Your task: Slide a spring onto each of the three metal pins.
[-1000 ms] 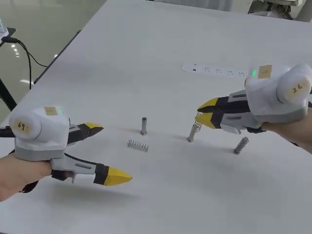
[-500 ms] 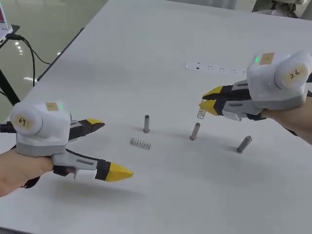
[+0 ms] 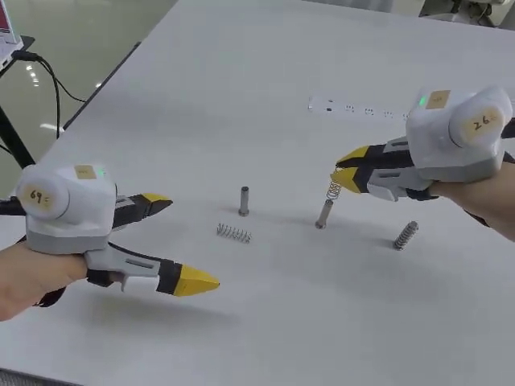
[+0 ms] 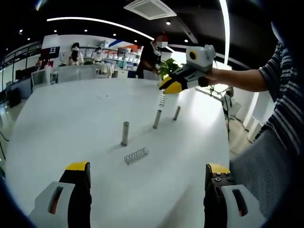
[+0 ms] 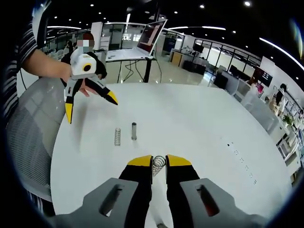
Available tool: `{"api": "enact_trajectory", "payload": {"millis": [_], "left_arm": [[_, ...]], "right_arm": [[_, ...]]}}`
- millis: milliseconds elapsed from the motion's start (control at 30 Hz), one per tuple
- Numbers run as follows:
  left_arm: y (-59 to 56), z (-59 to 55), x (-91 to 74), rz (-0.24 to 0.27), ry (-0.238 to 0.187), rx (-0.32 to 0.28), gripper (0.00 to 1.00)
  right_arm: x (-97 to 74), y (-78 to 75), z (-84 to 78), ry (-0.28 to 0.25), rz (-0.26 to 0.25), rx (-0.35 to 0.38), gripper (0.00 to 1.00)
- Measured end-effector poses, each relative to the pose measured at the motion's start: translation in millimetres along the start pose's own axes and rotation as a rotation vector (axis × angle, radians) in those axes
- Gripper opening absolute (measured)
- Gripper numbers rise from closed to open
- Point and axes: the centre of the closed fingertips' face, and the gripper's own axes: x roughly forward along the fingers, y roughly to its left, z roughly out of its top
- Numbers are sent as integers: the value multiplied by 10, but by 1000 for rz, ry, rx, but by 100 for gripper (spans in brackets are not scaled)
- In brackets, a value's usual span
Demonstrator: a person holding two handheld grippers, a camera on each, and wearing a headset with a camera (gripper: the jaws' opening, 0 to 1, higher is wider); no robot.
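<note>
Right gripper: pinches a spring by its upper coils, just above the middle pin.
Left gripper: jaws wide, empty, near left.
Loose spring: lies beside the left pin.
Handling: probably light, bendy and slippery; grip the end coils gently.

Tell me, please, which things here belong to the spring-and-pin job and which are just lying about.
Job:
left pin, middle pin, right pin already wearing a spring, loose spring lying flat, gripped spring in the right tongs.

Lying about:
power strip, black cable.
</note>
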Motion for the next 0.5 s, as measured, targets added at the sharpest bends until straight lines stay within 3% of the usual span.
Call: {"api": "enact_trajectory", "payload": {"millis": [500], "left_arm": [[0, 1, -13, 1, -1, -2, 98]], "right_arm": [[49, 12, -57, 12, 1, 11, 7]]}}
